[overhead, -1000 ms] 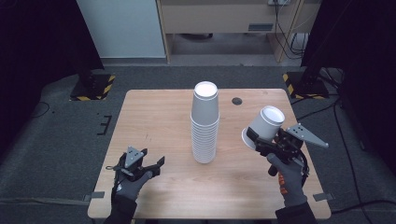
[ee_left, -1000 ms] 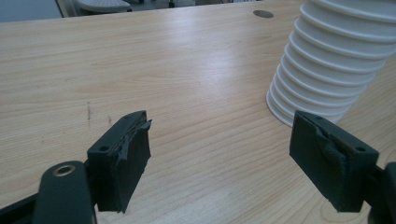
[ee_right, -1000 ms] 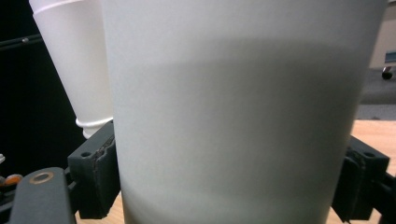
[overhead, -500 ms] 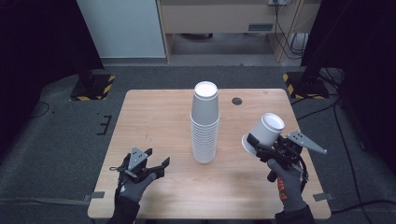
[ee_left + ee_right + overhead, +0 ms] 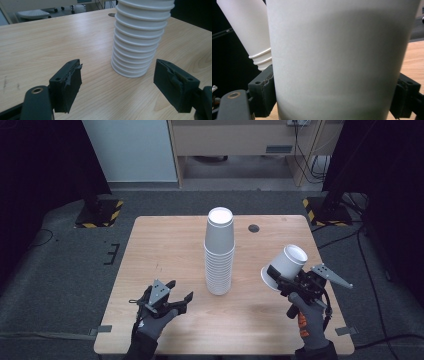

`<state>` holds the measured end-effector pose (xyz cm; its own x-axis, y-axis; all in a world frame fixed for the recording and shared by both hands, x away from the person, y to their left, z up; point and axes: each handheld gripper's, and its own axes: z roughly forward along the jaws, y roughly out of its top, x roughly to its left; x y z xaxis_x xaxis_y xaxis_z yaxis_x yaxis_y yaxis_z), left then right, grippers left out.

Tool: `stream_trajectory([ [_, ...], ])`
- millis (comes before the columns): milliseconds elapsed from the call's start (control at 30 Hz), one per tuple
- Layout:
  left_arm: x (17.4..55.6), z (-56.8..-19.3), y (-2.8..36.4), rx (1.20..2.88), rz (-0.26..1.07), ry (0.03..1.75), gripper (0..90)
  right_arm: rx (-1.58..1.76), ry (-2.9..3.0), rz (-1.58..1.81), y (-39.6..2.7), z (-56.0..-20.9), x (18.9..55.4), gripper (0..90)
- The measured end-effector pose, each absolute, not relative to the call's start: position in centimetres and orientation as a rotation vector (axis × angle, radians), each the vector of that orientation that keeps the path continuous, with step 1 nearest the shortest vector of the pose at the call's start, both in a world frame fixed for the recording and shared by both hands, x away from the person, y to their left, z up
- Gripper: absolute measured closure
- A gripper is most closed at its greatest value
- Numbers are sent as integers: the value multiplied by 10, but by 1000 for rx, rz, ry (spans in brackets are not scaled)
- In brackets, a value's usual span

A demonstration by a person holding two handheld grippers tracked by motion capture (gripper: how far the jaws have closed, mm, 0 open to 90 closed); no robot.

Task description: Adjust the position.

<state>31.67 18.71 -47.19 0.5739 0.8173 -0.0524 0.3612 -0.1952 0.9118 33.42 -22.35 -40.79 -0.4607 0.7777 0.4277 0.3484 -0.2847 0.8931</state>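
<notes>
Standing mid light wooden worktop point(image 5: 165, 250): tall stack of nested white paper cups point(image 5: 219, 252), upside down, bases up. Right tongs point(image 5: 278, 279) clamped on single white paper cup point(image 5: 284, 267), tilted, lifted above worktop's right side, interior unseen. Left tongs point(image 5: 181, 291) spread apart, holding nothing, near stack's foot.

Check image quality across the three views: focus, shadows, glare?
High view: even light, dark surroundings, cup stack crisp. Left gripper view: fingers slightly soft, faint sheen on the table. Right gripper view: held cup too close, soft, a grey shadow band across it.
</notes>
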Motion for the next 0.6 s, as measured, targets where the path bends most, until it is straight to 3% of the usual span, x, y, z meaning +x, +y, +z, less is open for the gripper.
stream_trajectory([
  [600, 310, -469, 151, 1810, 544, 865, 245, 1486, 1587, 1871, -225, -417, 331, 146],
])
